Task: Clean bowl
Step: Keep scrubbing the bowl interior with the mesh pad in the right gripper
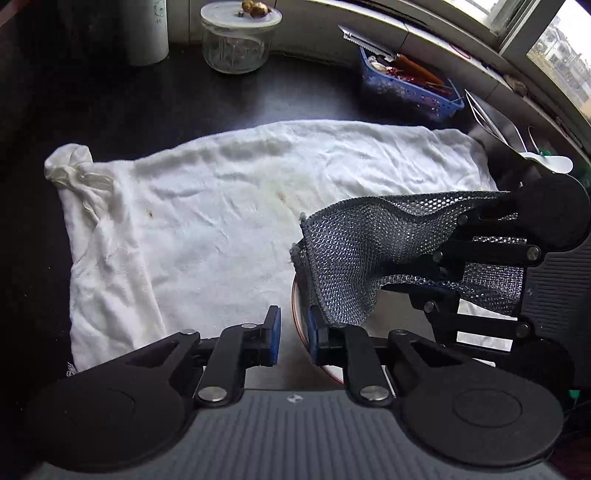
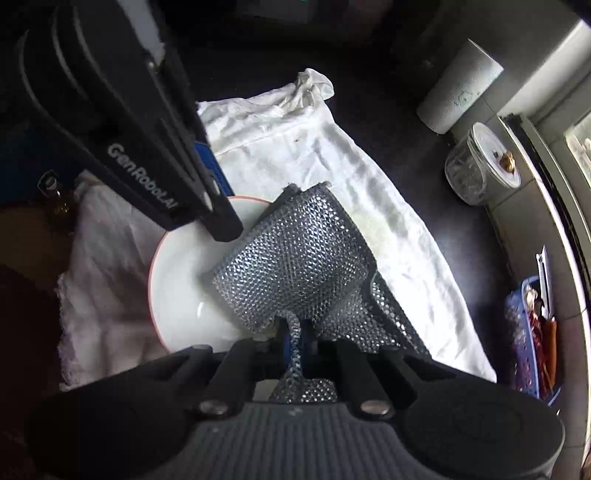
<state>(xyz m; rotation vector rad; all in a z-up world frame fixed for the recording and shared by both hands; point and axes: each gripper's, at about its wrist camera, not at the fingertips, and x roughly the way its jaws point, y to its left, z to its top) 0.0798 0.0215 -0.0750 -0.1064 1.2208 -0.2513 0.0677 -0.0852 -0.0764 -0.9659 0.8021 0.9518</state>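
A white bowl with a red rim [image 2: 177, 291] rests on a white towel [image 2: 295, 147]. My left gripper [image 1: 294, 338] straddles the bowl's rim [image 1: 297, 314], one blue pad on each side, a narrow gap between the pads. Whether the pads press on the rim I cannot tell. My right gripper [image 2: 293, 345] is shut on a grey mesh scrubbing cloth [image 2: 295, 262] that hangs into the bowl. In the left wrist view the cloth [image 1: 362, 254] and the right gripper [image 1: 480, 258] are at the right, above the bowl.
The towel [image 1: 240, 221] covers a dark counter. At the back stand a glass jar with a white lid [image 1: 238, 40] and a paper towel roll [image 1: 147, 33]. A blue basket of utensils [image 1: 406, 85] sits by the window sill.
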